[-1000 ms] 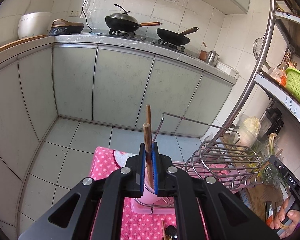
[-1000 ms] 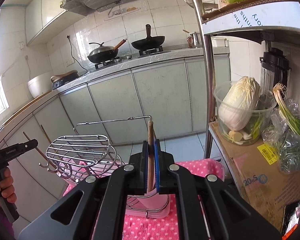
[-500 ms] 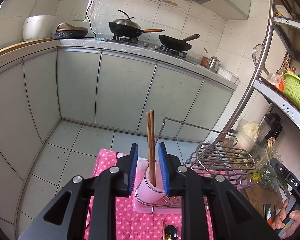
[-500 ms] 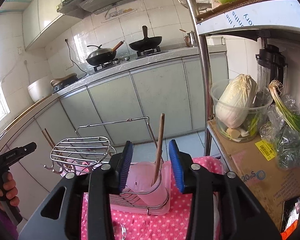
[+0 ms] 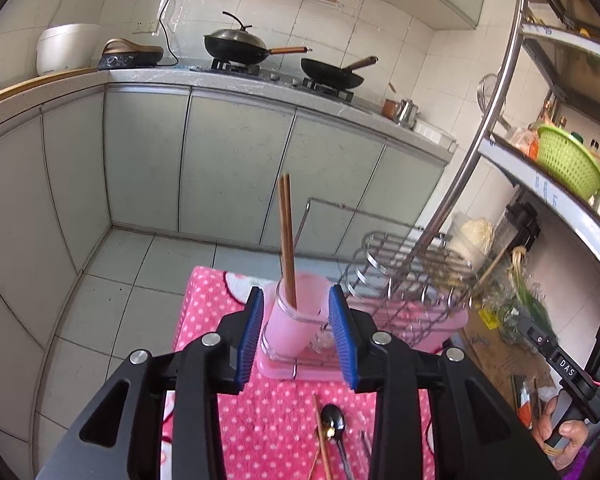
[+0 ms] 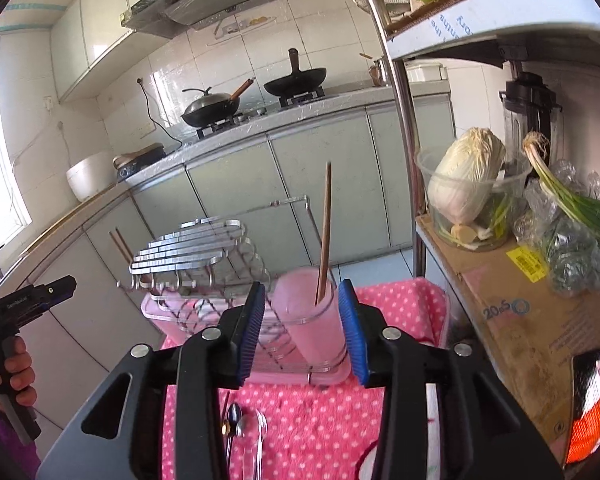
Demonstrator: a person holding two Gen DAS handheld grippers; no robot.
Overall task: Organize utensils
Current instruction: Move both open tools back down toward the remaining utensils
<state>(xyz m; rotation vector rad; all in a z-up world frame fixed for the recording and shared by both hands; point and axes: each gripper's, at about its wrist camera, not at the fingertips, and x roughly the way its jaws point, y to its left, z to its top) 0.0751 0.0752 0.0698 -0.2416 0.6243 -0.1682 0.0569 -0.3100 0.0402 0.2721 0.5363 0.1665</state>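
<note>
Both grippers are hanging spread and empty — the left gripper [image 5: 296,336] framing one pink cup [image 5: 290,322] holding two chopsticks [image 5: 286,236], the right gripper [image 6: 302,330] framing a second pink cup [image 6: 314,316] holding one chopstick [image 6: 325,232] — both in the wire rack [image 6: 204,248].

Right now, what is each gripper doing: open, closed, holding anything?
Left gripper: open, holding nothing; chopsticks stand in the pink cup.
Right gripper: open, holding nothing.
</note>
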